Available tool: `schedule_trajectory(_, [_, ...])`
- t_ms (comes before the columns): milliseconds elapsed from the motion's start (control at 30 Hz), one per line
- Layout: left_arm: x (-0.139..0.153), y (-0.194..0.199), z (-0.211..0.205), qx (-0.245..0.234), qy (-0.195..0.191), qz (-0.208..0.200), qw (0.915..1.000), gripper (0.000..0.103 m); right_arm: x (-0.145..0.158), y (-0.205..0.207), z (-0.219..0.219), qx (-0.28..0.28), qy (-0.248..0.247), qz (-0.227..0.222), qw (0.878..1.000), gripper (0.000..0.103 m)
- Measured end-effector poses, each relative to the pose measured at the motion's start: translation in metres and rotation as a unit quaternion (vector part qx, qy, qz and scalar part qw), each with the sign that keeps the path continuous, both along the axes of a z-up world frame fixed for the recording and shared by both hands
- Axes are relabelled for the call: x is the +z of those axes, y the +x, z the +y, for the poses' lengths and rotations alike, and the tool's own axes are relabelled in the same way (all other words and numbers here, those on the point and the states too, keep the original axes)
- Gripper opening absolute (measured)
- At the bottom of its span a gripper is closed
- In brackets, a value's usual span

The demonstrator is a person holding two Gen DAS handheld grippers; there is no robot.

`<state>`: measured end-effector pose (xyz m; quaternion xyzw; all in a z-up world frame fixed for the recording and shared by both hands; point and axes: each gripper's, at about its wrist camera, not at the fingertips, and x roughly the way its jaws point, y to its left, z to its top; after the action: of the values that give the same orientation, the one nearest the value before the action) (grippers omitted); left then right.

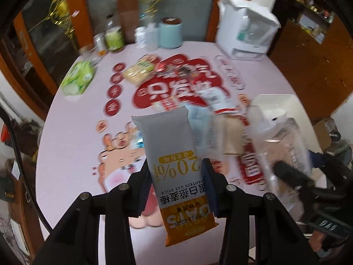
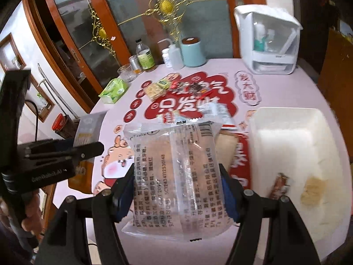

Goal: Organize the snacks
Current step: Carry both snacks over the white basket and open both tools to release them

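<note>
The left claw (image 1: pixel 176 190) is clenched on a grey and orange oat stick packet (image 1: pixel 174 167). Its two fingers press the packet's long edges about halfway along; the grey end sticks forward past the fingertips and the orange end hangs back toward the camera. The packet is lifted clear above the pink desk (image 1: pixel 72 114).

The right claw (image 2: pixel 178 183) grips a clear cake packet (image 2: pixel 174 165) across its width. The blue pads (image 2: pixel 229 190) bear on both sides, and the printed back of the wrapper faces the camera. This packet is also off the desk, just left of the white tray (image 2: pixel 286 137), in which a small dark snack (image 2: pixel 280 185) and a pale one (image 2: pixel 313 190) lie near the close end.

More snack packets lie on the desk beyond both claws: a red and white one (image 2: pixel 216 112), a yellow biscuit pack (image 2: pixel 156 88) and a green tissue pack (image 2: pixel 114 89) farther back, well apart from the tray. In the right wrist view the left claw with its packet shows at the left edge.
</note>
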<state>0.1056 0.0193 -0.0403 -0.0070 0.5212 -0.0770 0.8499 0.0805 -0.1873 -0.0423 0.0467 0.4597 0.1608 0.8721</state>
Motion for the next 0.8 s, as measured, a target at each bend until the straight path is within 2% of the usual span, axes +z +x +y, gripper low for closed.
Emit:
schedule_trajectory(200, [0.019, -0.010, -0.090, -0.032, 0.020, -0.023, 0.9990, 0.042, 0.000, -0.017, -0.081, -0.028, 0.006, -0.019, 0.999, 0.068])
schedule_trajectory(400, [0.020, -0.006, -0.189, -0.063, 0.023, -0.028, 0.9974, 0.042, -0.018, -0.023, -0.168, -0.076, 0.014, -0.006, 0.997, 0.068])
schedule_trajectory(633, [0.016, 0.005, -0.287, -0.102, 0.046, -0.032, 0.9932, 0.043, -0.030, -0.023, -0.239, -0.136, 0.018, -0.004, 0.991, 0.069])
schedule_trajectory(800, [0.003, 0.025, -0.329, -0.113, 0.067, -0.030, 0.9909, 0.043, -0.046, -0.017, -0.267, -0.156, 0.025, 0.006, 0.987, 0.069])
